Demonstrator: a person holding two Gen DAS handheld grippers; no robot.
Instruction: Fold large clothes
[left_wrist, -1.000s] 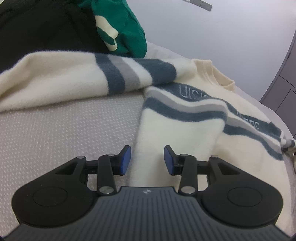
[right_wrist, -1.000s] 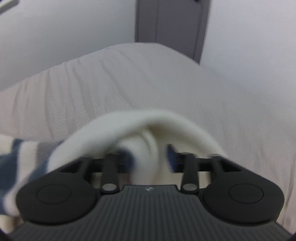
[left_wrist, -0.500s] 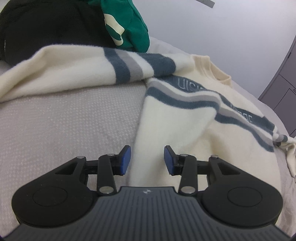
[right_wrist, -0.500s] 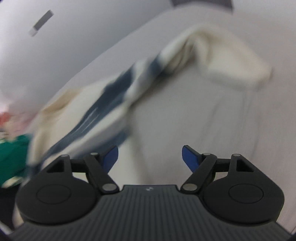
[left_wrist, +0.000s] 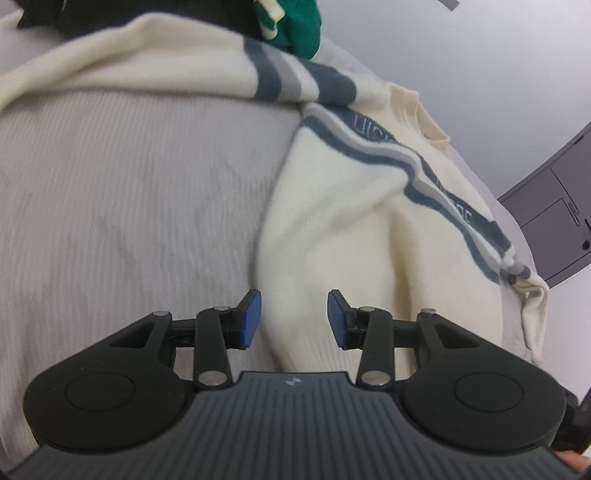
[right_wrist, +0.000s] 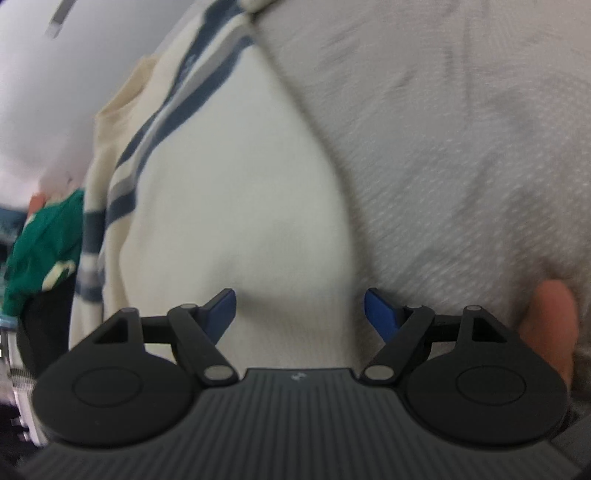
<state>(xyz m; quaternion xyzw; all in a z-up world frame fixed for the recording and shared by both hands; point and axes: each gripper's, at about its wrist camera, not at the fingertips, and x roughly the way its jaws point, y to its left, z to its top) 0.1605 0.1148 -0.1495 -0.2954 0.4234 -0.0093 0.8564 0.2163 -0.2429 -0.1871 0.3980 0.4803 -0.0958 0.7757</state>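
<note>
A cream sweater (left_wrist: 343, 221) with blue and grey stripes lies on a grey bed, front up, one sleeve stretched out to the left. My left gripper (left_wrist: 293, 317) is open, its blue pads either side of the sweater's lower left hem; whether they touch the cloth I cannot tell. In the right wrist view the same sweater (right_wrist: 229, 206) fills the middle. My right gripper (right_wrist: 300, 308) is wide open and empty above the sweater's lower right edge.
A green garment (left_wrist: 295, 22) and a black one (left_wrist: 74, 18) lie beyond the sweater's sleeve. The grey bed cover (left_wrist: 129, 206) spreads to the left. A dark grey cabinet (left_wrist: 554, 221) stands at the right. A thumb (right_wrist: 550, 325) shows beside the right gripper.
My right gripper let go of the cream sleeve, opened wide and swung over to the sweater's body. My left gripper drew closer to the hem, still open.
</note>
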